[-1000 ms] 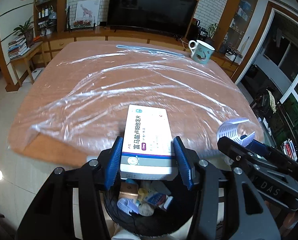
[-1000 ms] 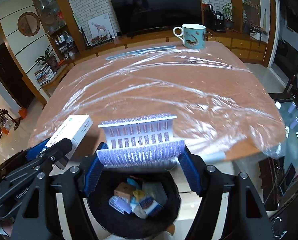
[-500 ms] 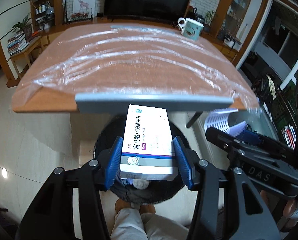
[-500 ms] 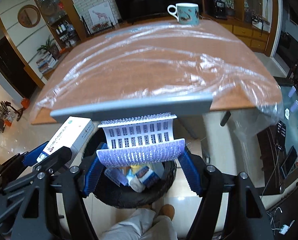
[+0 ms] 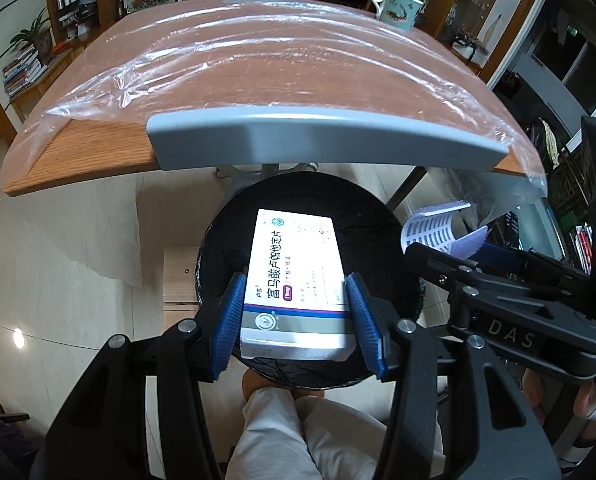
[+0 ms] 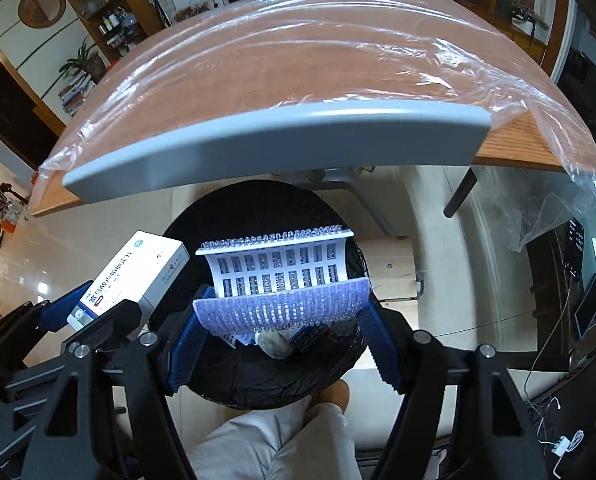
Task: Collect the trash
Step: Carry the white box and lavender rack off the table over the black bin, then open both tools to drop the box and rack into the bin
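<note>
Left gripper (image 5: pixel 295 312): clamped on white medicine box (image 5: pixel 298 276), above black bin (image 5: pixel 378 240). Right gripper (image 6: pixel 281 332): pinching purple studded plastic piece (image 6: pixel 281 300), above same bin, beside table edge (image 6: pixel 257 148).

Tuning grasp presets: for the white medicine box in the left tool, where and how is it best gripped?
As now: the left tool clamps the medicine box across its two long narrow sides near one short end, coming in along its length. Those sides are flat and parallel, so the pads seat squarely; the free end overhangs the black bin for release.
</note>
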`<action>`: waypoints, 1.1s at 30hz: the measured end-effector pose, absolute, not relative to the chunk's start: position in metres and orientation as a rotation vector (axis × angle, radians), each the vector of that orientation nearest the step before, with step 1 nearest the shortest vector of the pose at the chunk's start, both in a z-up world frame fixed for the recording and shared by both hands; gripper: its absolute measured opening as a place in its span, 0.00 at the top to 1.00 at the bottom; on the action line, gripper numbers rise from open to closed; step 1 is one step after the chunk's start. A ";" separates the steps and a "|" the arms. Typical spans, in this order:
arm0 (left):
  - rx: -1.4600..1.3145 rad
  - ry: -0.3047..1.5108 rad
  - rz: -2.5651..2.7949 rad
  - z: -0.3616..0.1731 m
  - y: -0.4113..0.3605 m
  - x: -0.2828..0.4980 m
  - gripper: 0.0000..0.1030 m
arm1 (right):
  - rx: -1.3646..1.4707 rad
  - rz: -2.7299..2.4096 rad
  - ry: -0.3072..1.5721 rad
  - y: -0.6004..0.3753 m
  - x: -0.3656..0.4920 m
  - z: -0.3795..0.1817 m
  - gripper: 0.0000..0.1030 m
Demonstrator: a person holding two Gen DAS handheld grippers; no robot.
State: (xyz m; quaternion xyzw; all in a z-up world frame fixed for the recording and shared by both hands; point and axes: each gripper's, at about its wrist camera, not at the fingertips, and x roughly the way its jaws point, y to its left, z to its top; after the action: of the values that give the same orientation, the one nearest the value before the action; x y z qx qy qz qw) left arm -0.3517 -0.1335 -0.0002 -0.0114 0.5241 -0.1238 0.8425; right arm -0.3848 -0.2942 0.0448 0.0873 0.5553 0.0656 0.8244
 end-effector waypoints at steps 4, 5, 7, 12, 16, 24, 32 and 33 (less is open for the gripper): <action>-0.018 1.129 -0.262 -0.007 -0.133 -0.343 0.49 | 0.185 0.134 1.204 -0.292 -0.379 0.036 0.32; -0.016 1.133 -0.263 -0.009 -0.134 -0.342 0.49 | 0.185 0.133 1.208 -0.292 -0.377 0.033 0.32; -0.005 1.138 -0.263 -0.011 -0.135 -0.339 0.49 | 0.180 0.130 1.218 -0.291 -0.375 0.029 0.32; 0.004 1.159 -0.264 -0.020 -0.136 -0.332 0.49 | 0.167 0.124 1.234 -0.289 -0.369 0.021 0.32; 0.014 1.182 -0.265 -0.029 -0.135 -0.328 0.49 | 0.156 0.124 1.254 -0.286 -0.367 0.013 0.32; -0.004 1.218 -0.294 -0.039 -0.133 -0.328 0.48 | 0.168 0.125 1.285 -0.286 -0.360 0.007 0.30; -0.013 1.235 -0.286 -0.042 -0.131 -0.325 0.41 | 0.210 0.112 1.301 -0.295 -0.359 0.004 0.25; -0.012 1.237 -0.284 -0.042 -0.132 -0.325 0.41 | 0.205 0.113 1.301 -0.296 -0.359 0.005 0.25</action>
State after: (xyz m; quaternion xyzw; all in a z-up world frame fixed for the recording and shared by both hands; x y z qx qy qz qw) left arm -0.3246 -0.1324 -0.0417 -0.0055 0.5777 -0.1327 0.8054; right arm -0.3592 -0.2957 0.0048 0.0953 0.6040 0.0523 0.7895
